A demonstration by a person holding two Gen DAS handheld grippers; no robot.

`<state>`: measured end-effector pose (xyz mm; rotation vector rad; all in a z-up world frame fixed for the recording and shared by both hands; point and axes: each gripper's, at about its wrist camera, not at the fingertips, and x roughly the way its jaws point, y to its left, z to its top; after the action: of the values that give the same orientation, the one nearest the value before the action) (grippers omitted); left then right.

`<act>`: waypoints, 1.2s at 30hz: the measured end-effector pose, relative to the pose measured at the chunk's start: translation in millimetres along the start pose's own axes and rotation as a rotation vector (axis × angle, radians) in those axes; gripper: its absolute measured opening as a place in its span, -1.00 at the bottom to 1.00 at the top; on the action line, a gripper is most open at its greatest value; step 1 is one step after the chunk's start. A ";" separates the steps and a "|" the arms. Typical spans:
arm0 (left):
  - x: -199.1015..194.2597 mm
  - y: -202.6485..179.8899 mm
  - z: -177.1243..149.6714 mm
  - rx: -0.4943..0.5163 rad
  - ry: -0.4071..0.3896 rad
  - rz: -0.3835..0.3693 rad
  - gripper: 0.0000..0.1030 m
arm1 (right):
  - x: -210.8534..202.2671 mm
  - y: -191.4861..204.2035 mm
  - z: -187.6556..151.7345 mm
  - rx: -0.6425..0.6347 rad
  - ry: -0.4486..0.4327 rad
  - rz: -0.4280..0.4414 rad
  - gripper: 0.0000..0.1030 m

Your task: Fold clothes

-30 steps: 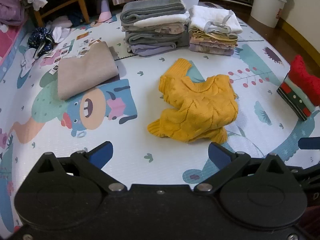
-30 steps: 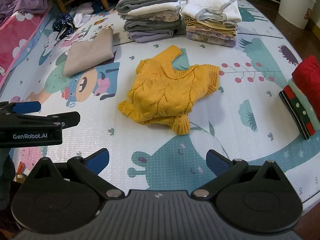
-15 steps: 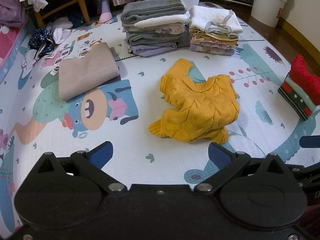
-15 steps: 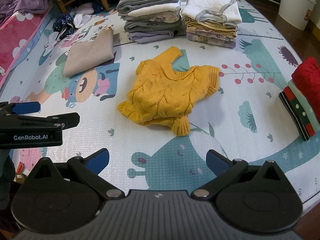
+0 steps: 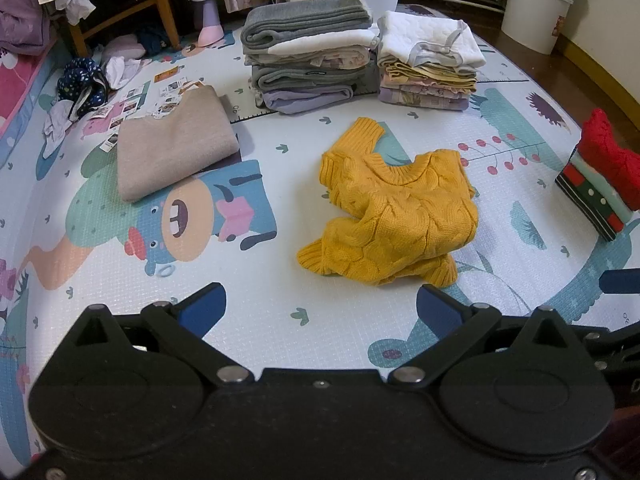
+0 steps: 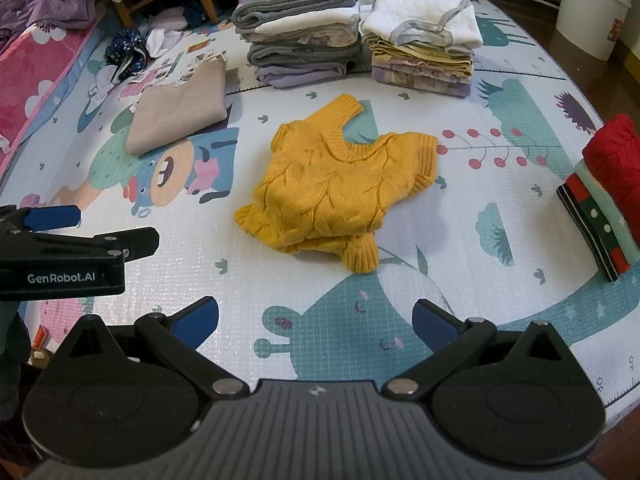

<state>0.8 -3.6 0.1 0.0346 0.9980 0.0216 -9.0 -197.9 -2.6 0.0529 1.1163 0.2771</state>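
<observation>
My left gripper (image 5: pixel 320 308) hangs above the play mat (image 5: pixel 280 288) with its blue-tipped fingers (image 5: pixel 202 308) spread wide and nothing between them. My right gripper (image 6: pixel 316 318) is the same: fingers (image 6: pixel 434 322) wide apart, empty, held over the near edge of the mat. From the right wrist camera the left gripper shows side-on at the left edge (the white lettering on it reads GenRobot.AI), clear of the clothes.

Just ahead of both grippers, in the middle of the mat, lies the yellow sweater (image 5: pixel 396 216), a cable knit, crumpled, with one sleeve pointing away toward the stacks and a cuff (image 6: pixel 360 254) sticking out at the near side. Neither gripper touches it.

To the left of the sweater sits a folded beige garment (image 5: pixel 172 152). Beyond it are two neat stacks side by side: a grey pile (image 5: pixel 308 56) and a pale pile (image 5: pixel 428 64) topped with a white quilted piece. At the right edge of the mat, well apart from the sweater, is a folded red and striped bundle (image 6: pixel 604 200). A white bucket (image 5: pixel 536 4) stands off the mat at the far right.
</observation>
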 end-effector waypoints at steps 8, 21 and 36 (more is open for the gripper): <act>2.1 -0.2 1.2 -0.003 0.012 -0.004 1.00 | -0.9 -0.2 0.7 -0.006 -0.006 -0.001 0.99; 5.5 -8.6 10.9 0.037 0.036 -0.020 1.00 | -2.1 -1.8 9.6 -0.013 -0.022 0.004 0.99; 31.3 -33.8 48.6 0.367 0.169 -0.123 1.00 | 21.9 -23.9 36.6 -0.173 0.018 -0.008 0.99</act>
<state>58.7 -37.3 -1.1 0.3113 1.1610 -0.2756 37.2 -212.1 -10.1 -0.1077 1.1065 0.3669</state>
